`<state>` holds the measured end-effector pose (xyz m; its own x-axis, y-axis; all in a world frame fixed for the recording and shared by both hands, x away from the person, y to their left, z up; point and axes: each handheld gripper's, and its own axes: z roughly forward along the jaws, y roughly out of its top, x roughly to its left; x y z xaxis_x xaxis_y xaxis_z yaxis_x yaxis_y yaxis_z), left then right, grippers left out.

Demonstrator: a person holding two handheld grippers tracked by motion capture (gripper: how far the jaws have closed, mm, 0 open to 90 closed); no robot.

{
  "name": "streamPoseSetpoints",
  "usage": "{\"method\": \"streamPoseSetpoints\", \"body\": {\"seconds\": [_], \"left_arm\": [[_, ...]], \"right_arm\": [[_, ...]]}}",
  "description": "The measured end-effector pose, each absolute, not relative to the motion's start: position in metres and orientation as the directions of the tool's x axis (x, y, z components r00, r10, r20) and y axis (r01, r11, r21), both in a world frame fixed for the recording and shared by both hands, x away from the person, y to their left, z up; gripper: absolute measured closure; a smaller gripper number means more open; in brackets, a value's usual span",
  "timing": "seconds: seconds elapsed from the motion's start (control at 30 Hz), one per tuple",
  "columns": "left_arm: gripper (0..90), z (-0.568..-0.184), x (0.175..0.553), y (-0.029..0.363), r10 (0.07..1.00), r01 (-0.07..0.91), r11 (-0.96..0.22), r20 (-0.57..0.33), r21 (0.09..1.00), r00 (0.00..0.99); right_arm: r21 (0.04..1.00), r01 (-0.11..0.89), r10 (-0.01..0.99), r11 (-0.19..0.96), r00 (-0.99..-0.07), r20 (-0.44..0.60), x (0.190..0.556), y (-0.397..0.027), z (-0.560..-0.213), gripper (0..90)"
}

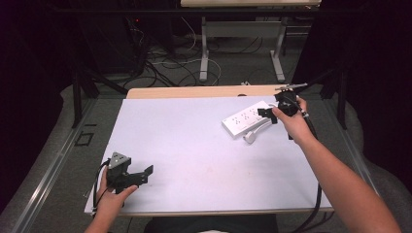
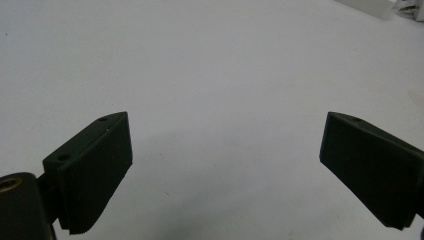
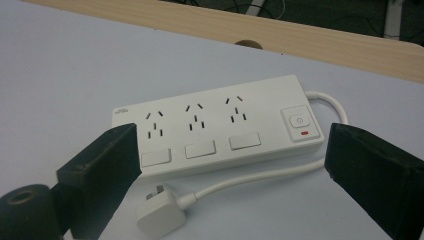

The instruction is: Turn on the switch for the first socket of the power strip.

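The right gripper (image 1: 270, 113) is hovering at the far right of the bench (image 1: 194, 145), its jaws standing wide with nothing between them, the person's right hand (image 1: 291, 121) wrapping its body. Just beneath and beyond it, a white power strip (image 3: 215, 130) is lying flat on the white sheet, showing three socket groups, three blank rocker covers and a switch (image 3: 298, 122) with a red mark at one end. Its white cable (image 3: 250, 180) is looping round the switch end and running along the near side to the plug (image 3: 160, 212), which is resting on the sheet just beside the strip. The left gripper (image 1: 141, 175) is sitting low at the near left corner of the bench, held by the left hand (image 1: 109, 196), its jaws likewise spread wide over bare sheet. The bench surface is appearing pale and matte, with a strip of light wood (image 1: 204, 91) showing along its far edge. Beyond it, the room is lying dim: grey flooring, tangled cables (image 1: 165, 63) and the metal legs of another table (image 1: 204, 53) are occupying the background.
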<state>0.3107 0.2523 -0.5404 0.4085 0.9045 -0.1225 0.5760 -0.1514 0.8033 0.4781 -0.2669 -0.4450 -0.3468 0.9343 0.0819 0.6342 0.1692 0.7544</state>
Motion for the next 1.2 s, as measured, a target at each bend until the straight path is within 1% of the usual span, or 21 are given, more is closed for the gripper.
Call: {"method": "streamPoseSetpoints", "body": {"seconds": [0.03, 0.1, 0.17, 0.33, 0.6, 0.87, 1.2], "left_arm": [[6.5, -0.54, 0.311, 0.252, 0.904, 0.578, -0.151, -0.124, 0.802, 0.409], [6.4, -0.54, 0.311, 0.252, 0.903, 0.582, -0.152, -0.127, 0.799, 0.41], [6.1, -0.541, 0.311, 0.251, 0.904, 0.583, -0.148, -0.129, 0.799, 0.407], [5.6, -0.541, 0.31, 0.25, 0.901, 0.581, -0.145, -0.136, 0.801, 0.412], [2.6, -0.541, 0.31, 0.25, 0.896, 0.575, -0.149, -0.135, 0.805, 0.422], [0.2, -0.542, 0.31, 0.25, 0.895, 0.574, -0.147, -0.139, 0.805, 0.425], [0.2, -0.542, 0.31, 0.249, 0.895, 0.568, -0.145, -0.138, 0.81, 0.425]], "right_arm": [[0.76, 0.628, 0.934, 0.169, -0.349, 0.081, 0.475, -0.268, -0.444, 1.8], [0.767, 0.622, 0.933, 0.156, -0.347, 0.092, 0.469, -0.269, -0.443, 0.1], [0.776, 0.613, 0.931, 0.152, -0.353, 0.096, 0.462, -0.269, -0.441, 0.0], [0.79, 0.59, 0.934, 0.166, -0.352, 0.067, 0.446, -0.269, -0.441, 0.0], [0.81, 0.541, 0.922, 0.226, -0.386, 0.001, 0.422, -0.267, -0.444, 0.0], [0.816, 0.523, 0.905, 0.245, -0.426, 0.002, 0.399, -0.265, -0.449, 0.0], [0.835, 0.491, 0.89, 0.249, -0.456, 0.003, 0.37, -0.264, -0.457, 0.0]]}}
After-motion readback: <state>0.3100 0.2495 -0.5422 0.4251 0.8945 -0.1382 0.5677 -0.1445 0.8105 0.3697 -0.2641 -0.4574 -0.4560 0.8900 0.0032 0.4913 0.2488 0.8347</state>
